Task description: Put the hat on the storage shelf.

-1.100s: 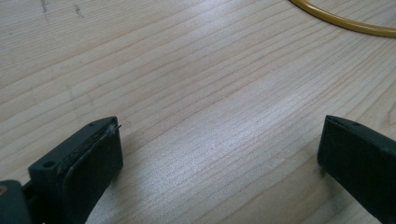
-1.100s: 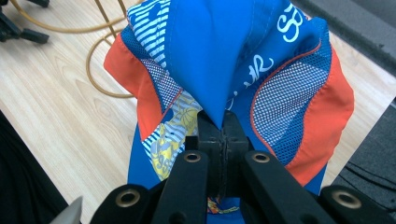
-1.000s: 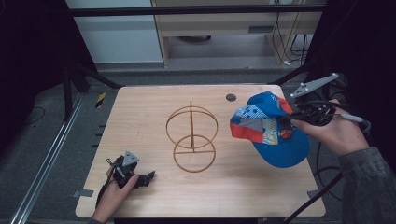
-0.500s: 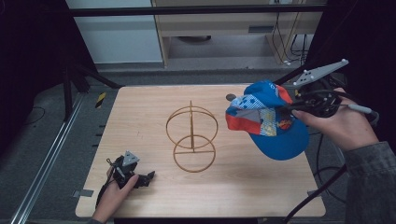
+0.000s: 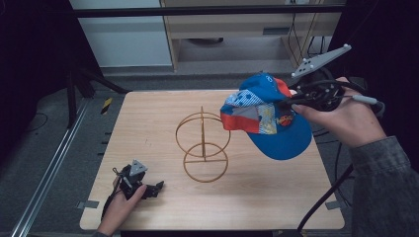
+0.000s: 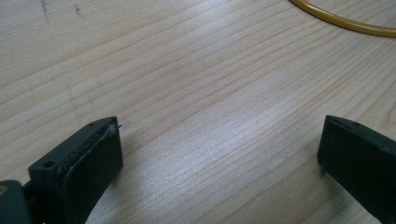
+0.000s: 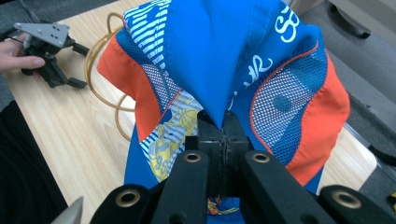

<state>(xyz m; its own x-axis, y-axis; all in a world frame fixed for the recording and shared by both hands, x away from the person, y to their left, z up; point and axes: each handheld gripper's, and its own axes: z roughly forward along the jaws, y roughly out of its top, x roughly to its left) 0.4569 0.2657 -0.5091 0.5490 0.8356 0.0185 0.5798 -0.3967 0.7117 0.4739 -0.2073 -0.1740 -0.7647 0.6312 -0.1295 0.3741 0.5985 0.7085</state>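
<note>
While I look down from the high view, my right gripper (image 5: pixel 291 102) sits at the upper right of the frame with its jaws clamped on the blue baseball cap (image 5: pixel 269 116), which hangs in the air over the right part of the desk (image 5: pixel 148 123), clear of the wood. The cap's brim points toward the lower right, and its orange, striped and mesh panels face the gold wire stand (image 5: pixel 202 147) that rises at the middle of the desk, just left of the cap and apart from it. In the right gripper view the jaws meet tight at the bottom centre, pinching a fold of the cap's fabric (image 7: pixel 224 70). My left gripper (image 5: pixel 157 187) lies at the lower left of the high view, resting on the desk; in its own view the jaws stand wide apart with only bare wood (image 6: pixel 210 116) between them and an arc of the stand's ring (image 6: pixel 345 21) at the top right.
</note>
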